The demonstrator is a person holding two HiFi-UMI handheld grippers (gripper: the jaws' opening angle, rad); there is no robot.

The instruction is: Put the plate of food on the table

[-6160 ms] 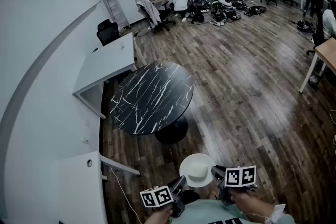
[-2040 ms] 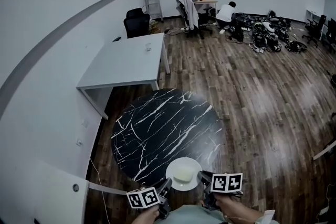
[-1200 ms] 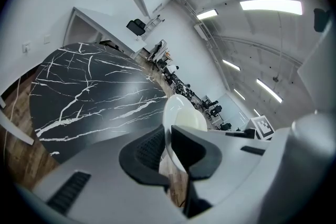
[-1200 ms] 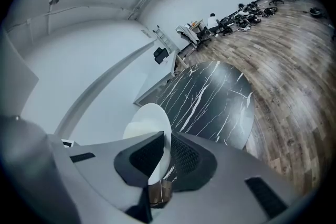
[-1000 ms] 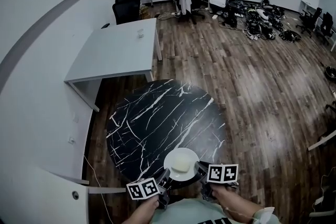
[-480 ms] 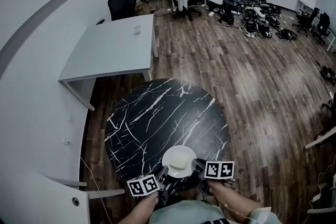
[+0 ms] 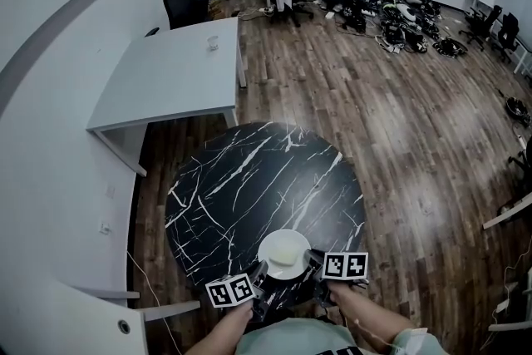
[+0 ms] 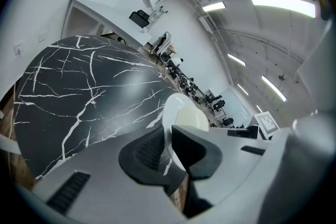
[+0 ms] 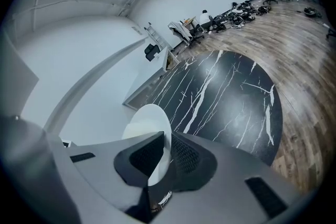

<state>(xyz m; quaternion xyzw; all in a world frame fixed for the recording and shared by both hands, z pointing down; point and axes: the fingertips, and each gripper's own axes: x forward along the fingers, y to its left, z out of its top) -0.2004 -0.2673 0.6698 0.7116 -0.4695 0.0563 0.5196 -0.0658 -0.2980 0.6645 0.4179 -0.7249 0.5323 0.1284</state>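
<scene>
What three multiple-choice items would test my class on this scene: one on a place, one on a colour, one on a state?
1. Relative to the table, the plate is
A) underneath it
B) over its near part
C) beyond its far edge

2. The table top is
A) black with white veins
B) plain white
C) red

3. The left claw and right claw are
A) both open and empty
B) such that only the left is shut on the plate
C) both shut on the plate's rim

Answers:
1 B: the head view shows the plate over the side of the table nearest the person.
2 A: every view shows a dark top with white streaks.
3 C: each gripper view shows the rim pinched between that claw's pads.
</scene>
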